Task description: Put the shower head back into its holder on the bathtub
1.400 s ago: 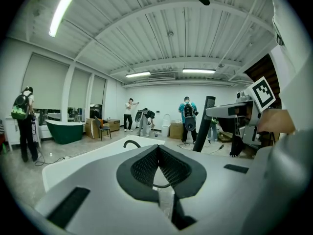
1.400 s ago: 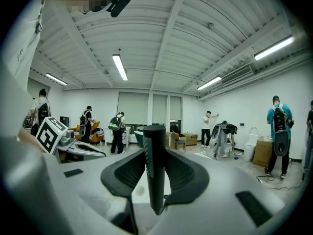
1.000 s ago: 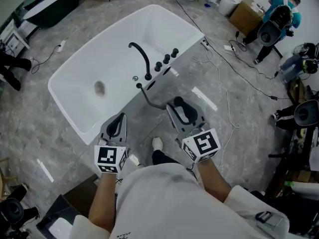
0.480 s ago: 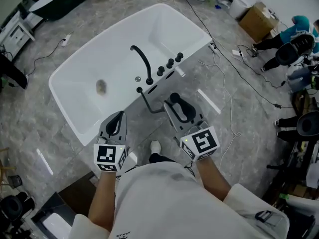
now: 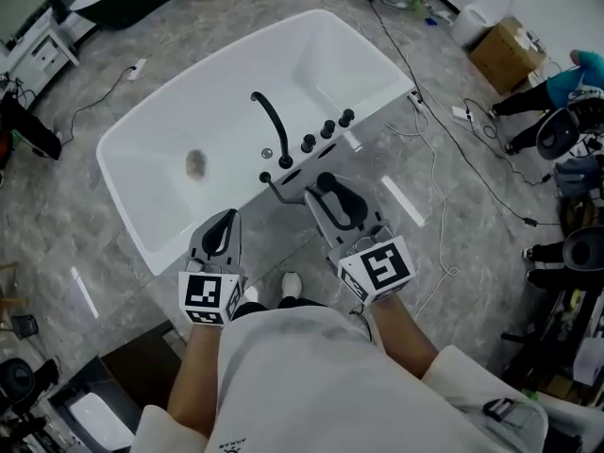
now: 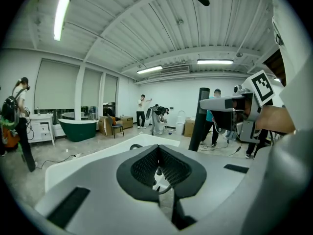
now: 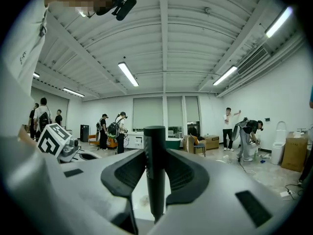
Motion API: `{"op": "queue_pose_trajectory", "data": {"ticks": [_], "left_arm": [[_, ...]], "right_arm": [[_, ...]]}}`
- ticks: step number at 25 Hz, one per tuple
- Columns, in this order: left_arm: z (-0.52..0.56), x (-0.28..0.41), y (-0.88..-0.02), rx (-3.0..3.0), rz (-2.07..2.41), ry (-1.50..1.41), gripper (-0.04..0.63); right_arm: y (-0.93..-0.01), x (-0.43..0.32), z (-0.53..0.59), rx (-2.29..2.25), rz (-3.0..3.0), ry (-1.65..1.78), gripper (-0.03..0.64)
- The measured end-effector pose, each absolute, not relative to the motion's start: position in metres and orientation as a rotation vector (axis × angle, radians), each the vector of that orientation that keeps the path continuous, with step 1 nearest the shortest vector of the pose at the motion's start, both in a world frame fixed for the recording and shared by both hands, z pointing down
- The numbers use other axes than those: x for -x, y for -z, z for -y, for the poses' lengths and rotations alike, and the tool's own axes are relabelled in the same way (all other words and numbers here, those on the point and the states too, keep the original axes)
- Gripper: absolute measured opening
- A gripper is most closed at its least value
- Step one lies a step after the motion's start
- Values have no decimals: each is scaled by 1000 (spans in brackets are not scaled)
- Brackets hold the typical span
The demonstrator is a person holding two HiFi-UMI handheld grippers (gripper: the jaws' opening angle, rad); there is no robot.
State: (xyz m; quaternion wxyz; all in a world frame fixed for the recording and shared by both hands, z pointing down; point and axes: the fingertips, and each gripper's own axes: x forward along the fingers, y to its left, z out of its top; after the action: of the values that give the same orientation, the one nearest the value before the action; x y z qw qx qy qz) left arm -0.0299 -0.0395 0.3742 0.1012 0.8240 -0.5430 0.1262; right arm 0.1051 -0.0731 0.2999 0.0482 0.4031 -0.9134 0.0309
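The black shower head [image 7: 155, 180] is standing upright between the jaws of the right gripper [image 5: 330, 194], which are clamping its handle. It is sitting just outside the near rim of the white bathtub [image 5: 311, 55], by the black faucet [image 5: 272, 121]. The left gripper [image 5: 220, 230] is hovering alongside, jaws together, gripping nothing.

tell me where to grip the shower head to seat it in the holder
Grip the shower head on its straight shaft, jaws across it from the side, as the right gripper does. It is a slim round wand, and that leaves the end with the hose free.
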Motion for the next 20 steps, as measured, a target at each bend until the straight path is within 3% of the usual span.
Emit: {"op": "queue_pose_trajectory", "data": {"ticks": [20], "left_arm": [[91,39,-395,-2425,1519,-383,12]], "right_arm": [[-338,-78,126,-1178,2703,-163,137]]}}
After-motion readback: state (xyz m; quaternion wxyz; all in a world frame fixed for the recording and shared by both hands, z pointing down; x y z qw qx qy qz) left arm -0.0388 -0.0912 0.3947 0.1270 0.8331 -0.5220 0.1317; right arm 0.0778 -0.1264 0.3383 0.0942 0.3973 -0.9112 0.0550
